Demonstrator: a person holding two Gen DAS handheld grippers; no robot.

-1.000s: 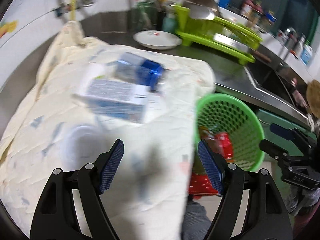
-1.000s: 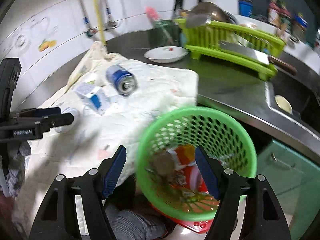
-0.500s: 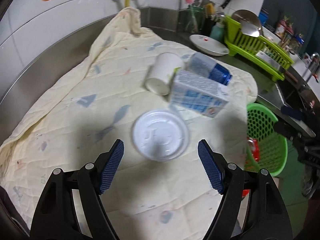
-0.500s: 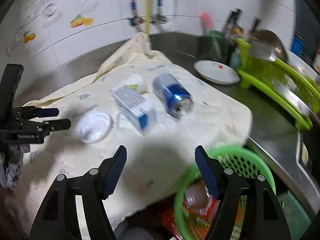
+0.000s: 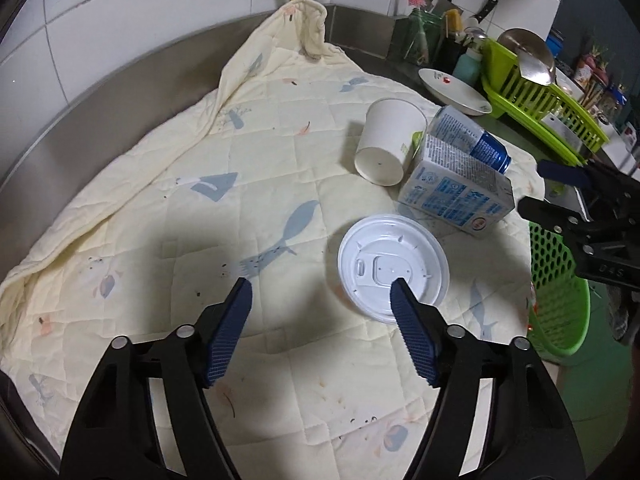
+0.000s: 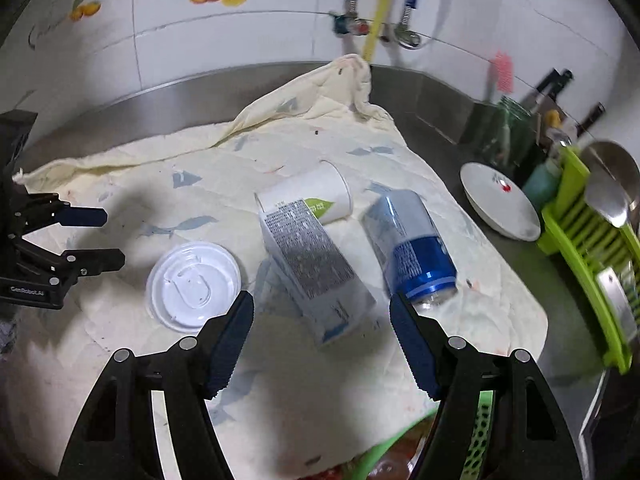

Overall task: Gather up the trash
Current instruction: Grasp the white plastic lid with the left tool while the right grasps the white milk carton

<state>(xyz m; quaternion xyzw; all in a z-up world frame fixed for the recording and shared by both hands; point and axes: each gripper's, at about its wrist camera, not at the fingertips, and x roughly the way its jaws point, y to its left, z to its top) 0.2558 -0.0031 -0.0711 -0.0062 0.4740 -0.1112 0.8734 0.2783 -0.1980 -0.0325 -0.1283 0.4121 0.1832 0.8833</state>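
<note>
Left wrist view: left gripper (image 5: 320,294) is hovering over the cream quilted cloth (image 5: 168,216), jaws parted and gripping nothing, having just been closing a little; its right pad is overlapping the flat white plastic lid (image 5: 390,258) in the picture. Whether it touches, cannot tell.

Four pieces are waiting on the cloth: lid, white paper cup (image 5: 386,140) on its side, blue-and-white carton (image 5: 454,188), blue drink can (image 5: 476,138).

Green perforated plastic basket (image 5: 558,280) is sitting past the cloth's edge; this view shows no contents.

Right wrist view: right gripper (image 6: 322,308) is hanging released above the carton, empty. Only here is some reddish trash showing in the basket's bottom corner. Judgement: collection partly done, four items left.
</note>
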